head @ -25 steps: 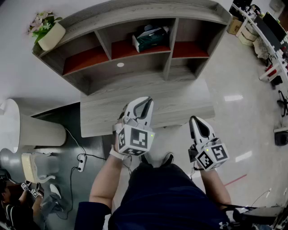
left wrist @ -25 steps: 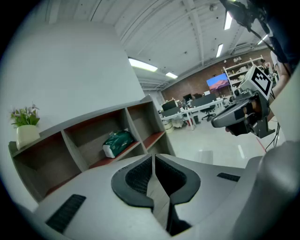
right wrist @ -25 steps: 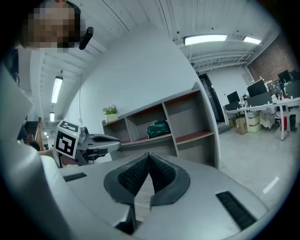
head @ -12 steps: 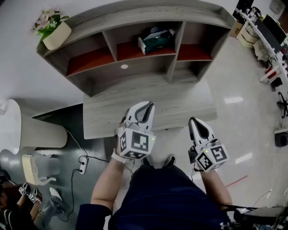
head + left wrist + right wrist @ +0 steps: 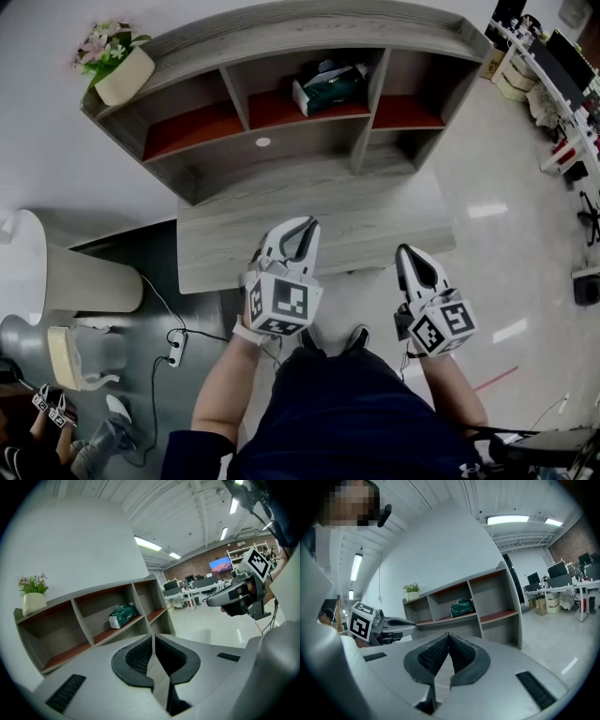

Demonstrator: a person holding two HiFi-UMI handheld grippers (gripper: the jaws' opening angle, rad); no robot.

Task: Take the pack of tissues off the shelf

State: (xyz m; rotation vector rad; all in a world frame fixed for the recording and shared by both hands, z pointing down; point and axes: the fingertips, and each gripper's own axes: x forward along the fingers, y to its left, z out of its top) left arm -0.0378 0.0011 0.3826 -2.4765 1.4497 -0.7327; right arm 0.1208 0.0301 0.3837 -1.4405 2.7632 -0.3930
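The desk top (image 5: pixel 375 211) ahead of the left gripper (image 5: pixel 305 225) and the right gripper (image 5: pixel 406 250) is lying bare up to the shelf unit (image 5: pixel 281 33). Farther ahead, the middle compartment is standing open at the front. There the pack of tissues (image 5: pixel 328 86) is sitting between two upright dividers (image 5: pixel 236 94), with the top board hanging over it. A flower pot (image 5: pixel 122 75) is standing far ahead-left of the left gripper.
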